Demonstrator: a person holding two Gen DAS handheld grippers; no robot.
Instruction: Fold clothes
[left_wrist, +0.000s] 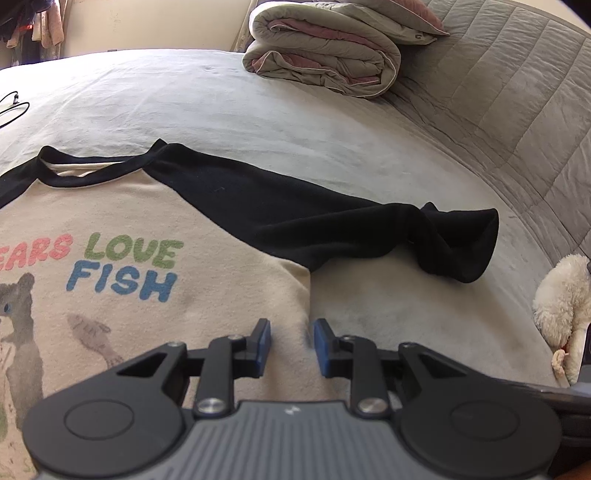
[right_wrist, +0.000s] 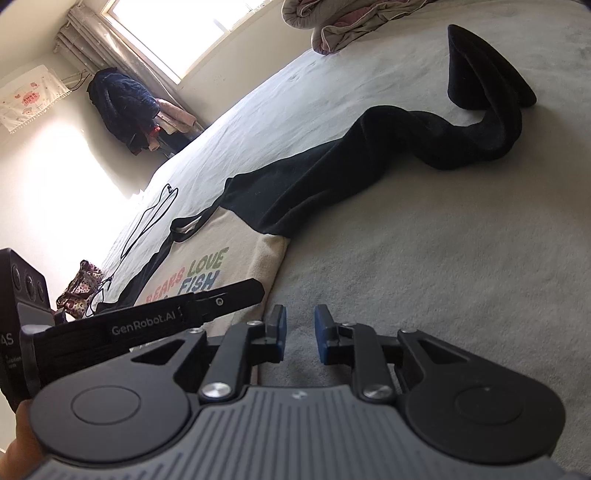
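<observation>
A cream shirt (left_wrist: 122, 302) with black raglan sleeves and a "BEARS LOVE FISH" print lies flat, face up, on the bed. Its black right-hand sleeve (left_wrist: 332, 225) stretches out to the right and ends in a crumpled cuff (left_wrist: 461, 243). My left gripper (left_wrist: 291, 345) hovers open over the shirt's right side edge, nothing between its blue pads. In the right wrist view the same shirt (right_wrist: 236, 254) and sleeve (right_wrist: 388, 155) run away from me. My right gripper (right_wrist: 300, 332) is open above the bare sheet, just right of the shirt's edge. The other gripper (right_wrist: 192, 310) shows at its left.
The bed has a pale grey sheet (left_wrist: 229, 103). A folded quilt (left_wrist: 325, 48) lies at the far end and a quilted headboard (left_wrist: 517, 103) runs along the right. A white plush toy (left_wrist: 561, 314) sits at the right edge. A black cable (right_wrist: 151, 218) and a floral pouch (right_wrist: 79, 284) lie at the left.
</observation>
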